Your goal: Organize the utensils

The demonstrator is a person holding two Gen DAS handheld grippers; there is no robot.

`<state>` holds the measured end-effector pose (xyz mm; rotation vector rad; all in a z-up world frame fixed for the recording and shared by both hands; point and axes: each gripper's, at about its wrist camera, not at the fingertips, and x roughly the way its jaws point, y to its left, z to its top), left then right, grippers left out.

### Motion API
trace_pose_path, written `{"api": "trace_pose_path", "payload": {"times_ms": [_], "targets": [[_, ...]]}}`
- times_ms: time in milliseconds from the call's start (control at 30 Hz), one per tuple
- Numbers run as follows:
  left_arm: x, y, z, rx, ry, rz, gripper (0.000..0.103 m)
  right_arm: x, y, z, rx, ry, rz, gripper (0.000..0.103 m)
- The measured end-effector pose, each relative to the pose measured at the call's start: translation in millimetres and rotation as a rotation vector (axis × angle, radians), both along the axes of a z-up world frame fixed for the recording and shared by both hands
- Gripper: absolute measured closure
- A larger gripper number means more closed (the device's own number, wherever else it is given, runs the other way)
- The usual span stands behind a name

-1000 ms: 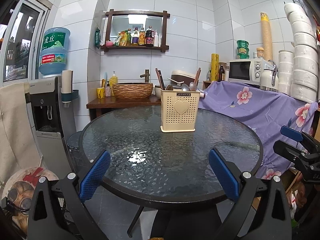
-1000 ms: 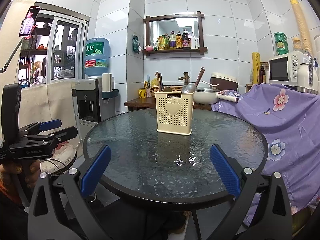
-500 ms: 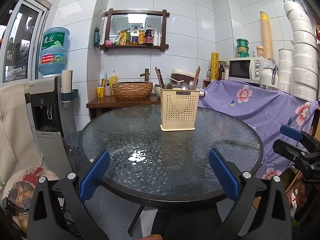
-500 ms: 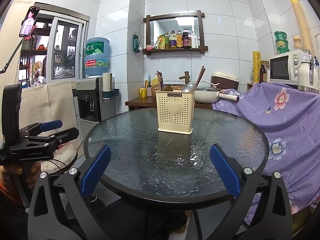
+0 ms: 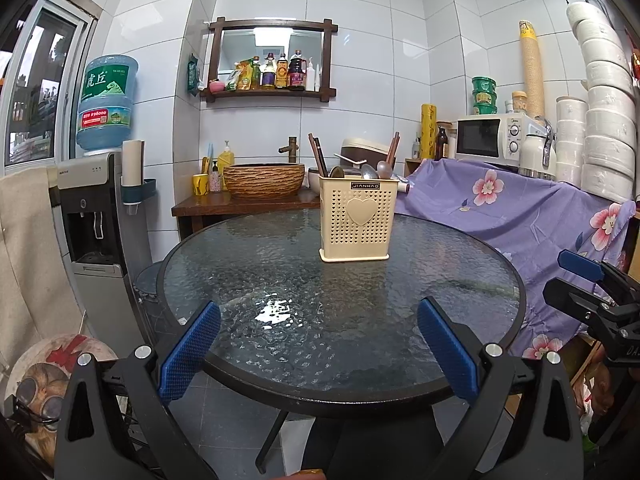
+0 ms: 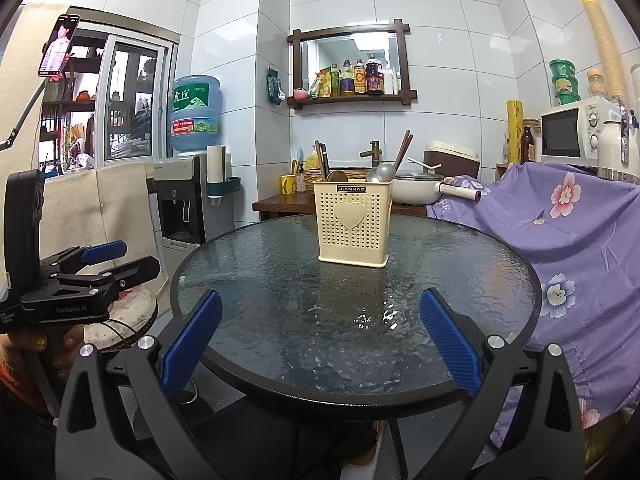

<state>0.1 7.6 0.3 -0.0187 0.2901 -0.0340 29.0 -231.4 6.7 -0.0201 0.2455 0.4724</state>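
Both grippers hang wide apart and carry nothing. The left gripper (image 5: 318, 346) and the right gripper (image 6: 320, 340) hover over the near rim of the round glass table (image 5: 400, 384), at 6 o'clock of it, well apart from the holder.

Further out, the cream utensil holder (image 5: 356, 222) stands upright past the table's middle, toward 12 o'clock. Chopsticks (image 5: 316, 154) and spoons (image 5: 376, 170) stand inside it already. No loose utensil lies on the glass that I can see, so I judge the task is almost finished, or finished.

Compared with one second ago, nearly nothing changes: the grippers stay spread and in place, the holder does not move, and the view shifts only very slightly.
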Motion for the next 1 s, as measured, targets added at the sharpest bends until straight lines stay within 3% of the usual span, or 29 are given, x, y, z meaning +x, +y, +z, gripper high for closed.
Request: {"api": "trace_pose_path", "payload": {"times_ms": [1000], "targets": [[0.2, 4.9, 1.6, 0.004, 0.002, -0.010, 0.006, 0.2, 1.1, -0.8, 0.003, 0.003, 0.004, 0.006]]}}
